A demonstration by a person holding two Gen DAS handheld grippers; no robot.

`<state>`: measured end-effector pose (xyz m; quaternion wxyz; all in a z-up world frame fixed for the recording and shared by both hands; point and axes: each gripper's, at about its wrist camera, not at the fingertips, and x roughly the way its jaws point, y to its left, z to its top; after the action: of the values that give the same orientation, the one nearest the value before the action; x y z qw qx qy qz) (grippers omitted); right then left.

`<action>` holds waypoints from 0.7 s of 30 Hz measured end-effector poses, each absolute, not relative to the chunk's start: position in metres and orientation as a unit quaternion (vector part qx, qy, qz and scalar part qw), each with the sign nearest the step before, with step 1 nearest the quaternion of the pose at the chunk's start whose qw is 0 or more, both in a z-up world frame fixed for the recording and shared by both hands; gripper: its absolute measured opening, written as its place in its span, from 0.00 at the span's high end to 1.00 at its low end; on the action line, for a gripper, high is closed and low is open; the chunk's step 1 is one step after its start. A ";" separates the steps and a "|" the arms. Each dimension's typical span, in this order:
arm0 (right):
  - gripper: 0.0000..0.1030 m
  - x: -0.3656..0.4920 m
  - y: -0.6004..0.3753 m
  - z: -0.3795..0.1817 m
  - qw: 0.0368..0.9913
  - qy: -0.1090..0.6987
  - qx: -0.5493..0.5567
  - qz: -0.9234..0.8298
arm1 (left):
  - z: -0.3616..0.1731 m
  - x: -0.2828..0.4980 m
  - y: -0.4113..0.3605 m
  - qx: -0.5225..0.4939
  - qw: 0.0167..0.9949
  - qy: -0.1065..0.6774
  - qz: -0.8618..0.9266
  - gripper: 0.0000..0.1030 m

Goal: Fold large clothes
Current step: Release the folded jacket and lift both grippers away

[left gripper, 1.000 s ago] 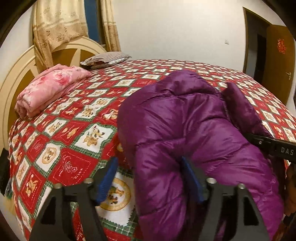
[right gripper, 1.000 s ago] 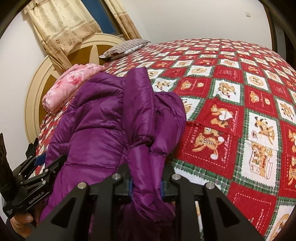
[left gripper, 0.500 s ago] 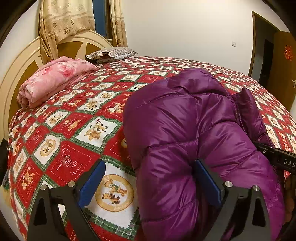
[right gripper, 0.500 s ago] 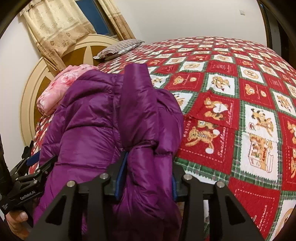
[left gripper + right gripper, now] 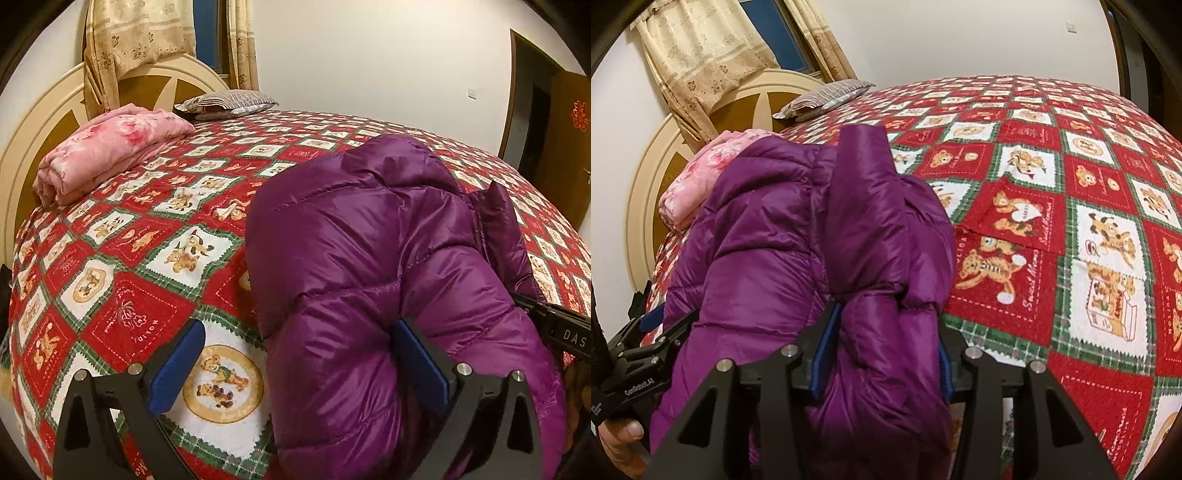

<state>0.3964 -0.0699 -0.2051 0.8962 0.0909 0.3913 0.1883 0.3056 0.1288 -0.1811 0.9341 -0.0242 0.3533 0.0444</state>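
A puffy purple down jacket [image 5: 369, 258] lies bundled on the red patterned bedspread [image 5: 129, 306]. My left gripper [image 5: 299, 365] is at the jacket's near left edge, its jaws opening wide. The left blue pad [image 5: 177, 365] hangs over bare bedspread and the right pad [image 5: 421, 365] rests against the jacket's side. In the right wrist view, my right gripper [image 5: 882, 354] straddles a thick fold of the jacket [image 5: 768, 240]. Its jaws are opening, and the fold still fills the gap between the pads. The left gripper [image 5: 646, 343] shows at the jacket's far side.
A folded pink blanket [image 5: 110, 151] and a striped pillow [image 5: 225, 103] lie by the cream headboard [image 5: 37, 122]. A brown door [image 5: 569, 129] stands at the right. Bedspread [image 5: 1071, 258] stretches right of the jacket. A person's hand [image 5: 617, 443] holds the left gripper.
Both grippers' jaws have spread. The left let go of the jacket's edge and now stands wide. The right loosened from a tight pinch on the fold. The jacket puffed out.
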 end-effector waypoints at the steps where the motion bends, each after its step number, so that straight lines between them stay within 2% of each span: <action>1: 0.52 0.397 -0.069 -0.205 0.896 0.392 0.090 0.187 | -0.181 0.306 0.129 -0.024 0.934 0.354 0.045 0.01; 6: 0.46 0.394 -0.064 -0.194 0.903 0.390 0.057 0.168 | -0.164 0.299 0.125 -0.004 0.929 0.363 0.077 0.01; 9: 0.45 0.372 -0.064 -0.166 0.917 0.367 0.024 0.151 | -0.128 0.273 0.121 0.003 0.943 0.320 0.089 0.01; 12: 0.36 0.337 -0.071 -0.128 0.934 0.327 0.012 0.140 | -0.086 0.237 0.117 0.005 0.953 0.289 0.096 0.01; 16: 0.28 0.286 -0.080 -0.082 0.950 0.286 0.007 0.126 | -0.037 0.179 0.110 0.009 0.967 0.238 0.093 0.01; 21: 0.23 0.231 -0.086 -0.043 0.964 0.238 0.011 0.119 | -0.008 0.132 0.102 0.013 0.976 0.200 0.079 0.01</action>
<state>0.2311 -0.0864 -0.0433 0.9638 0.0106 0.2384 0.1192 0.1319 0.1019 -0.0077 0.9765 0.0127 0.2002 0.0794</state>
